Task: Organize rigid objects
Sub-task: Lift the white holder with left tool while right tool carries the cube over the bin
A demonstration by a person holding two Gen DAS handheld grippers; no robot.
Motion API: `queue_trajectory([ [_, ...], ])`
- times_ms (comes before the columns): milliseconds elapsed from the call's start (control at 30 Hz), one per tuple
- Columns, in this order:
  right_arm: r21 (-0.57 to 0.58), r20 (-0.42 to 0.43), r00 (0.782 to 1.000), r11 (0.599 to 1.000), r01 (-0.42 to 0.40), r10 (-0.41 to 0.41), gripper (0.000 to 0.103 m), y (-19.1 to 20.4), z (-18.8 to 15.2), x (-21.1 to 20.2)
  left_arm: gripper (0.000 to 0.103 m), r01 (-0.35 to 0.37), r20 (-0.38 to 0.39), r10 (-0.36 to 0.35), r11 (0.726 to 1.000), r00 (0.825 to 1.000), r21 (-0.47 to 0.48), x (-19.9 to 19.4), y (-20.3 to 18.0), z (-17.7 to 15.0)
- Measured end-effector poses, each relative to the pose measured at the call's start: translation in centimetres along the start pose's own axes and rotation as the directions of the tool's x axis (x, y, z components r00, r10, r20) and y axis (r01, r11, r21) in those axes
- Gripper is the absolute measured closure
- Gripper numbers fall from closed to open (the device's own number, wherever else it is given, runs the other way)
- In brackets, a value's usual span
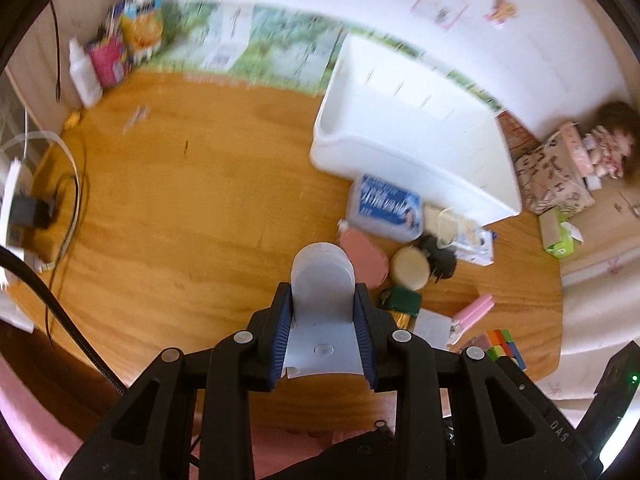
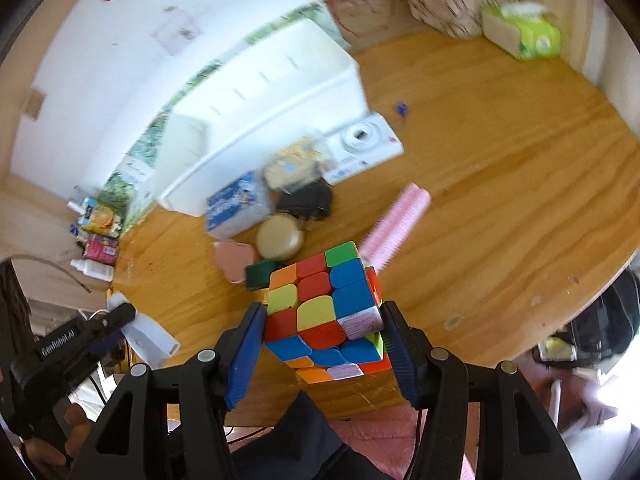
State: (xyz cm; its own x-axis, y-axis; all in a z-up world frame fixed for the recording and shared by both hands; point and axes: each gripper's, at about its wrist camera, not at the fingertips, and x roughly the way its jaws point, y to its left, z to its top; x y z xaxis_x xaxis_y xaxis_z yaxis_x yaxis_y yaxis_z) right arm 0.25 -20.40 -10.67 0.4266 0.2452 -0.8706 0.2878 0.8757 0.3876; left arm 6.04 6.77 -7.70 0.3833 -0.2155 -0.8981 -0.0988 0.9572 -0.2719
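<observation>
My left gripper [image 1: 323, 316] is shut on a pale grey plastic holder [image 1: 322, 300] and holds it above the wooden table [image 1: 180, 200]. My right gripper [image 2: 324, 336] is shut on a Rubik's cube [image 2: 324, 312], lifted over the table's near edge. A white bin [image 1: 400, 140] stands at the back, also seen in the right wrist view [image 2: 260, 120]. In front of it lie a blue tissue pack [image 2: 236, 204], a black adapter [image 2: 306, 200], a round beige case [image 2: 279, 242], a pink piece [image 2: 234, 258], a green box [image 2: 260, 274] and a pink comb [image 2: 396, 220].
A white camera box [image 2: 364, 148] lies right of the bin. A green tissue box [image 2: 524, 32] stands at the far right corner. Bottles and cartons [image 1: 108, 52] crowd the far left corner. A power strip with cables [image 1: 24, 208] sits at the left edge.
</observation>
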Motion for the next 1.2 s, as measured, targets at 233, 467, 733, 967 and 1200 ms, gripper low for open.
queue_trajectory([
  [233,-0.092,0.088,0.995,0.995,-0.041,0.049,0.045,2.5,-0.8,-1.2,0.071,0.025,0.147,-0.035,0.997,0.989,0.069,-3.1,-0.3,0.8],
  [467,-0.185,0.188,0.979,0.982,-0.047,0.082,0.045,4.5,-0.5,-2.4,0.071,0.036,0.274,-0.073,0.99,0.959,0.138,-4.9,-1.1,1.7],
  [733,-0.303,0.314,0.938,0.952,-0.044,0.143,0.045,6.5,1.2,-3.4,0.071,0.055,0.383,-0.119,0.983,0.916,0.174,-5.9,-1.8,4.1],
  [967,-0.354,0.389,0.906,0.935,-0.02,0.167,0.045,7.2,3.1,-3.7,0.071,0.096,0.445,-0.193,0.968,0.874,0.231,-6.2,-3.1,5.9],
  [1200,-0.41,0.466,0.861,0.912,0.008,0.202,0.045,7.8,5.5,-3.9,0.071,0.137,0.479,-0.274,0.944,0.834,0.301,-6.0,-4.6,7.6],
])
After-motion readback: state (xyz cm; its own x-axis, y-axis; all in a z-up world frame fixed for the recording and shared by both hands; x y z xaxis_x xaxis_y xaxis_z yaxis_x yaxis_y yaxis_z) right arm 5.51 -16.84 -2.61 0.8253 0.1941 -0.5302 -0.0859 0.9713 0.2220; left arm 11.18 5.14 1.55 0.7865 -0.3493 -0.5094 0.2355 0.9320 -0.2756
